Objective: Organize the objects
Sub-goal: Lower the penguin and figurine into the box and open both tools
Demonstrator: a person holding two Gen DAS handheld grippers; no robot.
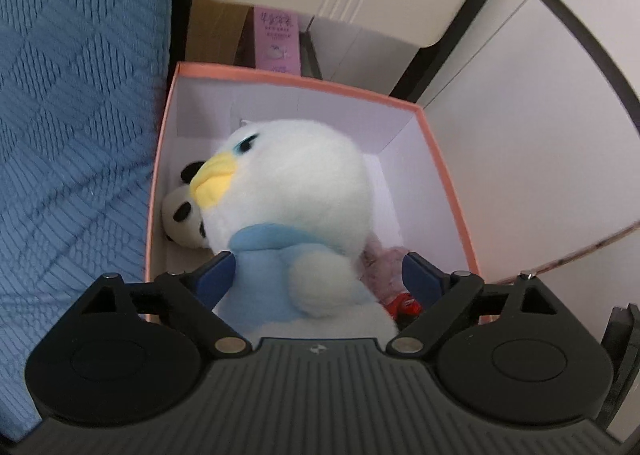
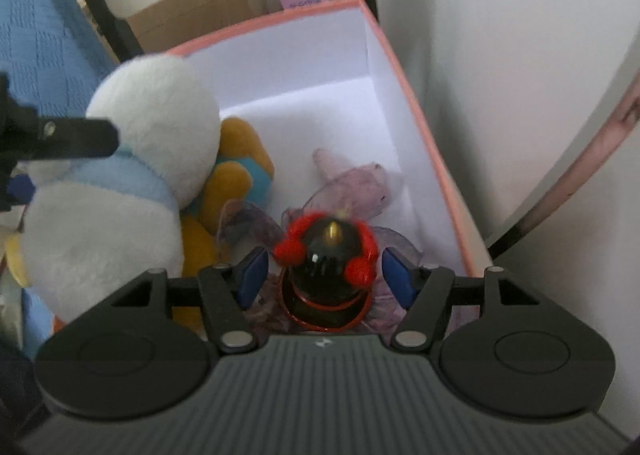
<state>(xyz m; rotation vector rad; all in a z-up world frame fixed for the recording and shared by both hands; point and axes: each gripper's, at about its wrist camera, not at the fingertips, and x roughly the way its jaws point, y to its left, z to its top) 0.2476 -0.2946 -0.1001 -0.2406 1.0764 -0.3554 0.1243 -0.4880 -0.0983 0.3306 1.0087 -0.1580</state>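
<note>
Toys are piling up in the pink-rimmed white cardboard box (image 1: 448, 191). The left gripper (image 1: 320, 279) is spread wide around the white plush duck with the yellow beak and blue collar (image 1: 296, 191), hard to tell if it's really squeezing it, over the box's near-left corner. The right gripper (image 2: 324, 275) is open too, straddling the black figure with red headphones (image 2: 328, 251) at the near edge, pads apart from it.

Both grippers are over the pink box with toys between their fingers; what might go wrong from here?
1. The big white plush duck with blue collar towers over the pink-rimmed cardboard box; released, it may topple out.
2. It could bury the small panda plush.
3. The black-and-red figurine sits loosely between the right gripper fingers and may slip.
</note>
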